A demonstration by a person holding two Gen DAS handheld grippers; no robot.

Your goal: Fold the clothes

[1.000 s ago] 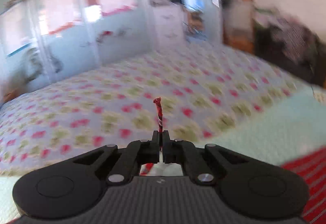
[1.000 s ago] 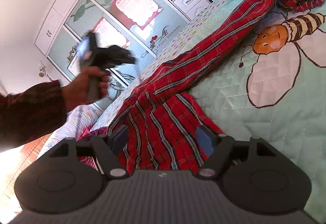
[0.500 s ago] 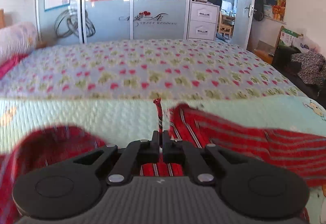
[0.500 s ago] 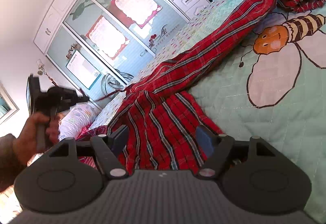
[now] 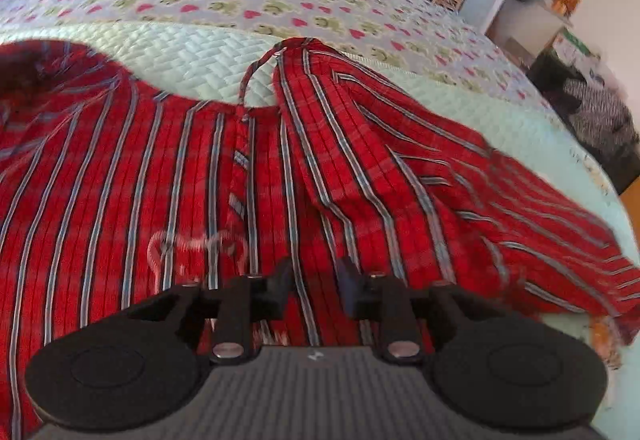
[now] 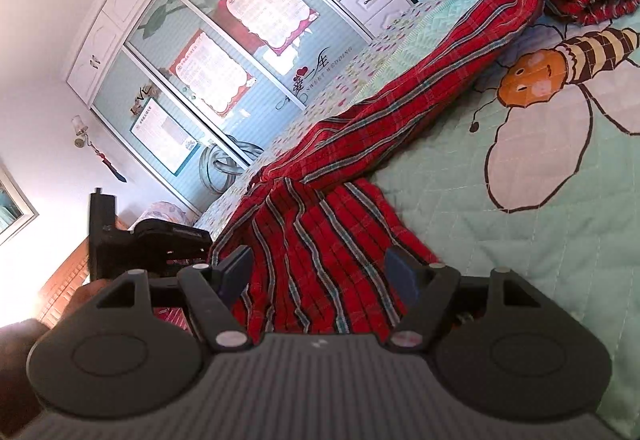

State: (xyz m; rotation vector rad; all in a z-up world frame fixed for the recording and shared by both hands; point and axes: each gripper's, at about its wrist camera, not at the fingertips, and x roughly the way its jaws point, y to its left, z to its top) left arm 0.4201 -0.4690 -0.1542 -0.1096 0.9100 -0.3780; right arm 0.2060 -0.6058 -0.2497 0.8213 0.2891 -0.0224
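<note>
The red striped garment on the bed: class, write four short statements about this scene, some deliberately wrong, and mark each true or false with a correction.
1. The red striped garment lies spread on a pale green quilt. True.
2. The left hand-held gripper is clamped on a strap. False: its fingers stand apart, gripping nothing.
3. The right hand-held gripper is open over the cloth. True.
4. The quilt carries a cartoon cat. False: it shows a bee.
</note>
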